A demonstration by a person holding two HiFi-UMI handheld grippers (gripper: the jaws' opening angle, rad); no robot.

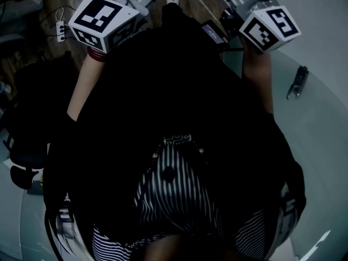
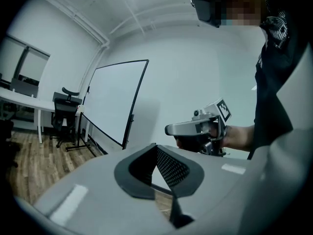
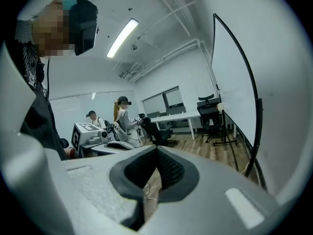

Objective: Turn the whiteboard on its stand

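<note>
A person (image 1: 174, 118) in dark clothing over a striped garment holds two hand-held grippers raised in front of the body, their marker cubes (image 1: 103, 18) uppermost in the head view. The left gripper (image 2: 157, 173) has its black pads pressed together with nothing between them, and it touches nothing. The right gripper (image 3: 156, 173), about level with it and well apart, is likewise closed and empty, with the right hand (image 2: 217, 137) wrapped round its grip. Ahead of them the whiteboard (image 2: 115, 102) stands on the wooden floor (image 2: 34, 165), close beside the pale wall (image 2: 186, 72) and well apart from either gripper. The board sits near upright in its thin black frame on a black stand (image 2: 78, 146), its blank white face turned out into the room and toward the grippers. Seen at a slant in the left gripper view, it recedes along the wall toward the left. Its longer side appears to run level, though the wide lens makes that hard to judge. In the right gripper view the same board fills the right side, nearly edge-on. Left of the board in the left gripper view stand a white desk (image 2: 19, 99) and a black office chair (image 2: 66, 106). In the right gripper view two other people (image 3: 122, 119) are at the far desks under a ceiling light strip (image 3: 122, 35). In the head view a grey table (image 1: 321, 118) at the right bears a small black clip-like object (image 1: 297, 82).
</note>
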